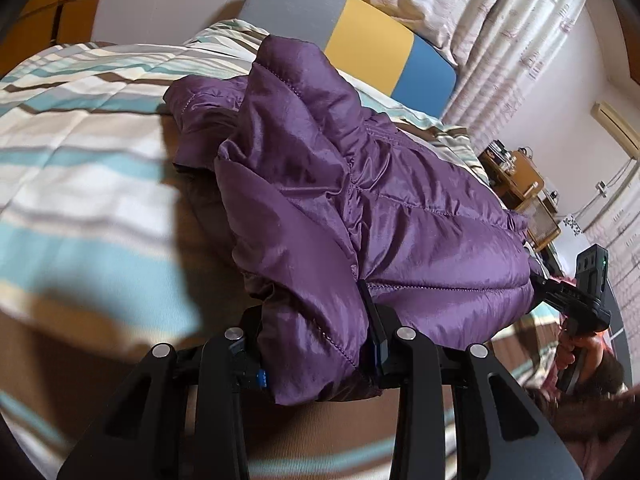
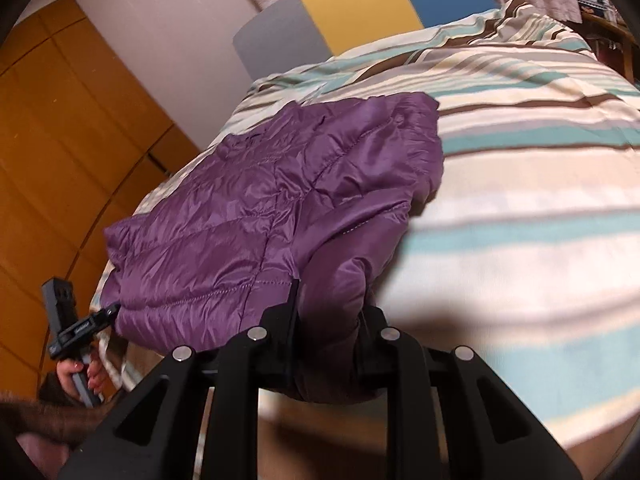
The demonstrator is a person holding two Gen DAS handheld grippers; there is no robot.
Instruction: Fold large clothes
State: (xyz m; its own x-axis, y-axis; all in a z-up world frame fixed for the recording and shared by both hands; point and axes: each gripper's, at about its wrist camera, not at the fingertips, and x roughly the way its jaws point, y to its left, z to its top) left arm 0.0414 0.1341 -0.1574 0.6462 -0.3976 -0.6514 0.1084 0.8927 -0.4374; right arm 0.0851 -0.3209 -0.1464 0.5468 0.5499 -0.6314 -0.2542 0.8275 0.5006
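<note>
gripping: left gripper [image 1: 316,354] & right gripper [image 2: 330,340] both clamped on purple puffer jacket [image 1: 360,208] hem, frame bottom centre
jacket: bunched mid-frame on striped bedspread [image 1: 80,152]
risk: slick padded fabric may slip out; uneven pull skews fold

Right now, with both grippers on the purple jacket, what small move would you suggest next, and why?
Probably carry the gripped edge forward over the puffer jacket. Both the left gripper and right gripper pinch its near hem, and its far part lies on the striped duvet.
</note>
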